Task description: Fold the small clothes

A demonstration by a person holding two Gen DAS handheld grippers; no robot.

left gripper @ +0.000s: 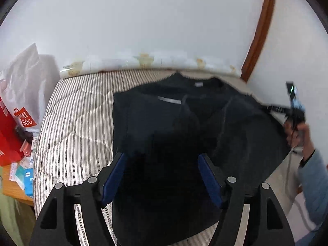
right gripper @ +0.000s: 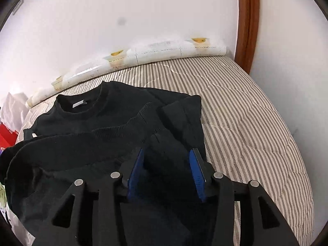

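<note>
Your black sweater (left gripper: 174, 123) lies spread on the striped bed (left gripper: 78, 110), collar at 12 o'clock toward the white wall (left gripper: 143, 20), a small white label showing inside the neck. In the left wrist view your left gripper (left gripper: 162, 164) sits over the sweater's lower part at 6 o'clock, jaws wide apart, blue pads (left gripper: 114, 176) on both sides with dark fabric between them; cannot tell if the pads touch the cloth. At 3 o'clock your right hand (left gripper: 297, 131) shows, blurred, at the sweater's right edge, with a grey-blue sleeve (left gripper: 313, 184) below it. In the right wrist view your right gripper (right gripper: 167, 162) has jaws wide, a folded-over bunch of the sweater's sleeve or hem lying between the blue pads; no clamp visible. The sweater there fills 9 to 6 o'clock, rumpled, ribbed edge running across the middle, collar at 11 o'clock. Bare striped bed runs from 1 to 5 o'clock. A rolled paper sheet (right gripper: 155, 51) with yellow prints lies along the wall at the bed's far edge. Brown wooden frame (right gripper: 248, 24) stands at 1 o'clock. In the left view, a red and white shopping bag (left gripper: 18, 110) and small boxes sit on a table (left gripper: 14, 192) at 9 o'clock, beside the bed.
</note>
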